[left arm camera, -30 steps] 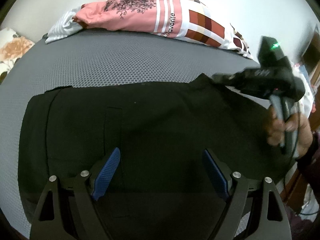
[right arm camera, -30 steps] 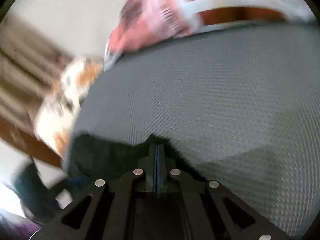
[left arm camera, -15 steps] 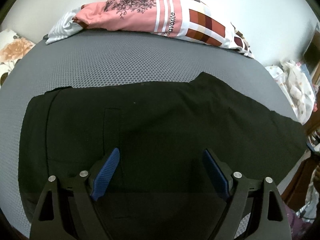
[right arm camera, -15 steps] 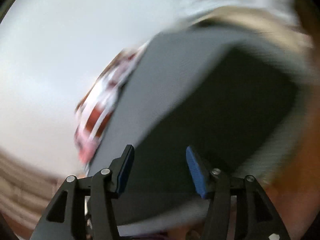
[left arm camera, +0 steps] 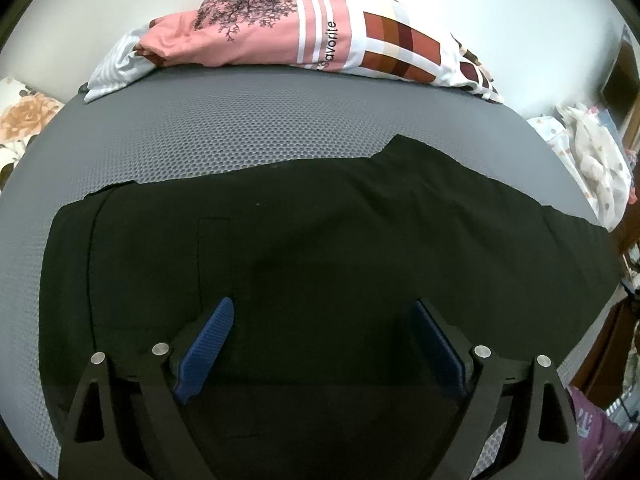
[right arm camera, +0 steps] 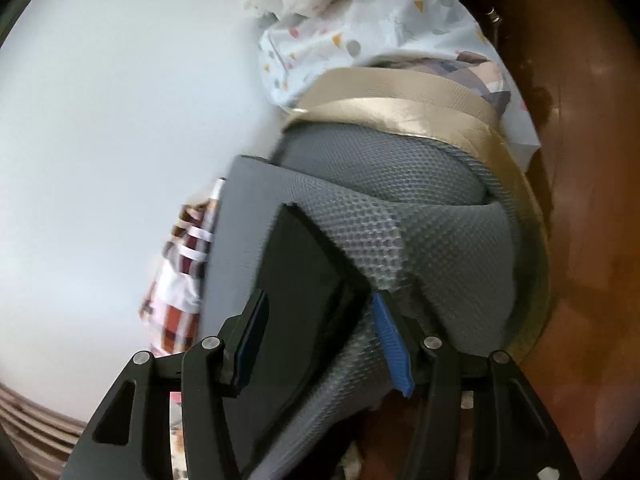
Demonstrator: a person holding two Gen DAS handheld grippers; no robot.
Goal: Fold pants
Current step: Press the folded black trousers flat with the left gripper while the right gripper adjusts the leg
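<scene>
Black pants [left arm camera: 312,248] lie flat across the grey mesh mattress [left arm camera: 240,128], waistband at the left, legs running right to the mattress edge. My left gripper [left arm camera: 320,320] is open above the pants' near middle, holding nothing. My right gripper [right arm camera: 320,312] is open at the mattress corner, seen side-on. The leg end of the pants [right arm camera: 304,280] lies between its blue pads [right arm camera: 390,340], which are apart from the cloth.
A pink patterned blanket [left arm camera: 304,36] lies along the far edge by the white wall. White dotted bedding [left arm camera: 592,152] is piled off the right end and shows in the right wrist view [right arm camera: 360,12]. A floral pillow [left arm camera: 20,120] is at the left. Brown wood [right arm camera: 580,160] borders the mattress.
The right gripper let go of the pants, opened, and swung off to the mattress corner at the leg end. The left gripper stayed open in place.
</scene>
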